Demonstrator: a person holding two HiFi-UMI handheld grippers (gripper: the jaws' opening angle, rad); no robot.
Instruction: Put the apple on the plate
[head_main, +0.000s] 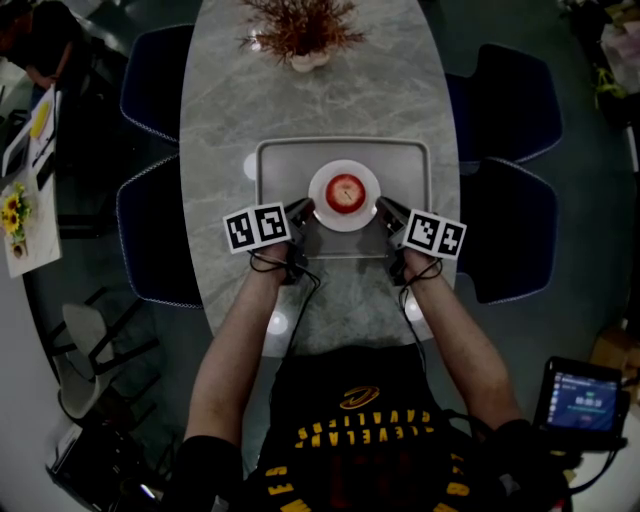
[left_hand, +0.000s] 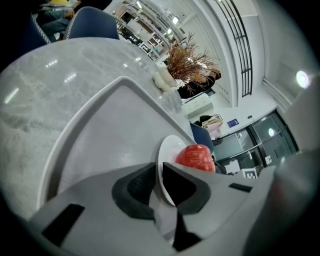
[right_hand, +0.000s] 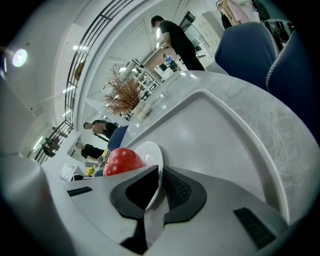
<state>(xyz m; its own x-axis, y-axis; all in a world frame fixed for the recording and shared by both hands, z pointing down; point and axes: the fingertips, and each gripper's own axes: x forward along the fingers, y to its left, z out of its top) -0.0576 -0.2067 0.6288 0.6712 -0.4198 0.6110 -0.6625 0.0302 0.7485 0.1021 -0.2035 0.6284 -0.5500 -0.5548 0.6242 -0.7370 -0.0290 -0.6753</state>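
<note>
A red apple (head_main: 345, 192) sits in the middle of a small white plate (head_main: 322, 205), which is over a grey tray (head_main: 275, 165) on the marble table. My left gripper (head_main: 304, 211) is shut on the plate's left rim and my right gripper (head_main: 383, 208) is shut on its right rim. In the left gripper view the plate (left_hand: 167, 152) stands edge-on between the dark pads (left_hand: 137, 187), with the apple (left_hand: 196, 157) just behind. The right gripper view shows the same: the plate's rim (right_hand: 150, 150) is pinched between the pads (right_hand: 177, 187), and the apple (right_hand: 122, 161) is beyond it.
A vase of dried twigs (head_main: 303, 30) stands at the table's far end. Dark blue chairs (head_main: 155, 230) flank the table on both sides. Several people (right_hand: 175, 37) stand in the room behind. The tray's raised rim (right_hand: 260, 150) runs round the plate.
</note>
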